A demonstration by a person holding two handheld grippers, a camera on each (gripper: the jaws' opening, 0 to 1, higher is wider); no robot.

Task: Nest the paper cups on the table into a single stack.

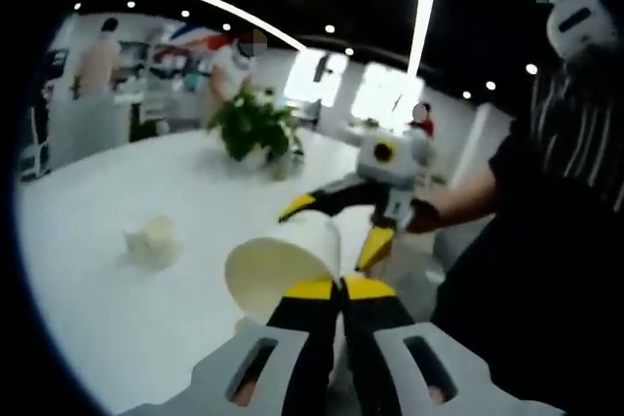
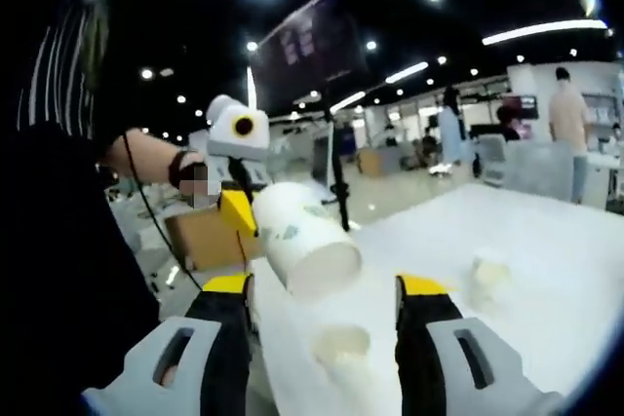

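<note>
White table under us, with a plant at its far side. Our left gripper pinches the rim of a cup held tilted in the air. Our right gripper is spread, that cup just ahead between its fingers, another cup standing on the table below.

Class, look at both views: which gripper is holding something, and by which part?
The left gripper holds a paper cup by its rim, jaws shut. The right gripper is open, holding nothing.
</note>
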